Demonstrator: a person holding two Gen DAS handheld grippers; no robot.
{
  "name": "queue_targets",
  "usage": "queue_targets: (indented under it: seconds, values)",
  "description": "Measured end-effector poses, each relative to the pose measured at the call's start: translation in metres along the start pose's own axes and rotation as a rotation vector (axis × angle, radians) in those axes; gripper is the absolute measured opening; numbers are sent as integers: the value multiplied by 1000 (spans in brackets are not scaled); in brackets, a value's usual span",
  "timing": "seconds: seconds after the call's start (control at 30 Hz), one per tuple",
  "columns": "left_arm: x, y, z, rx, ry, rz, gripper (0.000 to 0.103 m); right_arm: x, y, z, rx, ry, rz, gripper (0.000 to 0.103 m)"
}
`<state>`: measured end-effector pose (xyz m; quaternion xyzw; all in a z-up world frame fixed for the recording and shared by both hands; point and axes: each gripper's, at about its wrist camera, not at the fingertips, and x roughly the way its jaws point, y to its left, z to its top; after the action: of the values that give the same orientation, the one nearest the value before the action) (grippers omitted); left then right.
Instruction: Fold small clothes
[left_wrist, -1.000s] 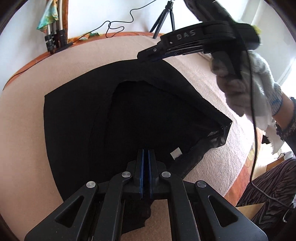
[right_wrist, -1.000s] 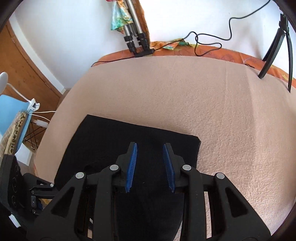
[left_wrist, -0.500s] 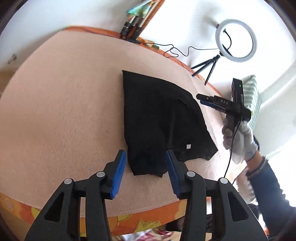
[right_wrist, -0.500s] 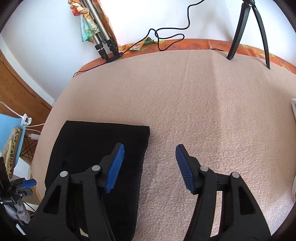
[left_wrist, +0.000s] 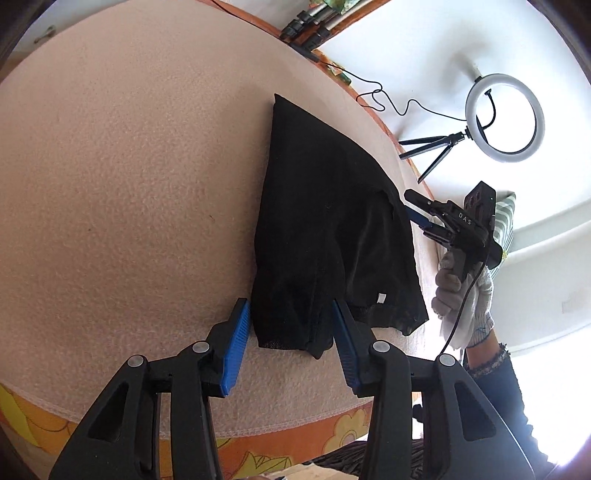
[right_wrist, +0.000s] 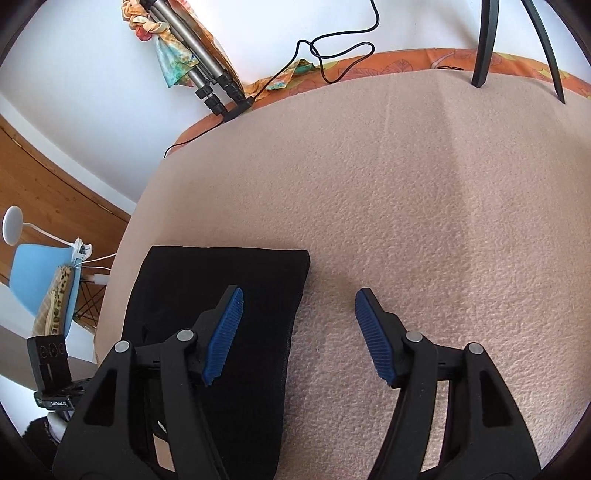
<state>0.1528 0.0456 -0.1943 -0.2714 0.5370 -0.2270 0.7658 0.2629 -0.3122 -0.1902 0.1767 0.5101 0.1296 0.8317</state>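
Note:
A black garment (left_wrist: 317, 229) lies folded into a long strip on the beige blanket (left_wrist: 122, 192). A white tag (left_wrist: 381, 297) shows near its front end. In the left wrist view my left gripper (left_wrist: 291, 326) stands open, and the garment's near end lies slack between the fingers, not pinched. In the same view my right gripper (left_wrist: 408, 203), held in a gloved hand (left_wrist: 463, 295), hovers at the garment's far right edge. In the right wrist view the right gripper (right_wrist: 297, 319) has its jaws opening. Its left finger (right_wrist: 225, 328) is over the black garment (right_wrist: 221, 280), and nothing is gripped.
A ring light on a small tripod (left_wrist: 504, 118) stands at the table's far edge, with a cable (right_wrist: 332, 55) and folded tripod legs (right_wrist: 214, 88) beside it. Orange flowered cloth (left_wrist: 258, 443) hangs at the front edge. A blue chair (right_wrist: 40, 273) stands beyond the left side.
My left gripper opened, let go of the garment, rolled and pulled back toward the table's front edge. My right gripper opened wider and slid right, partly off the garment.

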Motion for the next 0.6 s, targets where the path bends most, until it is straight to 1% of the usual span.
queue_targets:
  seconds: [0.03,0.13,0.27,0.33,0.37,0.4,0.43,0.47,0.5,0.53,0.57,0.6]
  values:
    - [1,-1,1,7,-1,-2,43,1,-1,1,1,-3,11,66]
    - [3,0,2,-21,-4,-34,43,4,0,1,-7,-12,56,66]
    - [7,-3,5,-11,-7,-53,43,11,5,5,-22,-28,74,66]
    - [9,-3,6,-24,-8,-68,42,15,9,6,-23,-34,94,66]
    - [11,-4,7,-26,-9,-72,40,18,11,6,-24,-28,109,63]
    - [12,-5,7,-21,-9,-72,40,21,13,6,-25,-22,122,60]
    - [12,-6,7,-20,-15,-66,37,22,16,5,-28,-30,116,59]
    - [15,-7,8,-20,-13,-58,27,24,19,6,-35,-22,116,51]
    - [18,-8,8,-20,-6,-49,20,28,21,6,-34,-7,120,36]
    - [22,-9,8,-8,5,-32,11,31,23,6,-32,2,114,27]
    - [23,-12,8,14,-7,-13,9,35,25,7,-32,20,108,12]
    - [23,-16,8,32,-15,-3,8,37,29,6,-37,26,97,11]
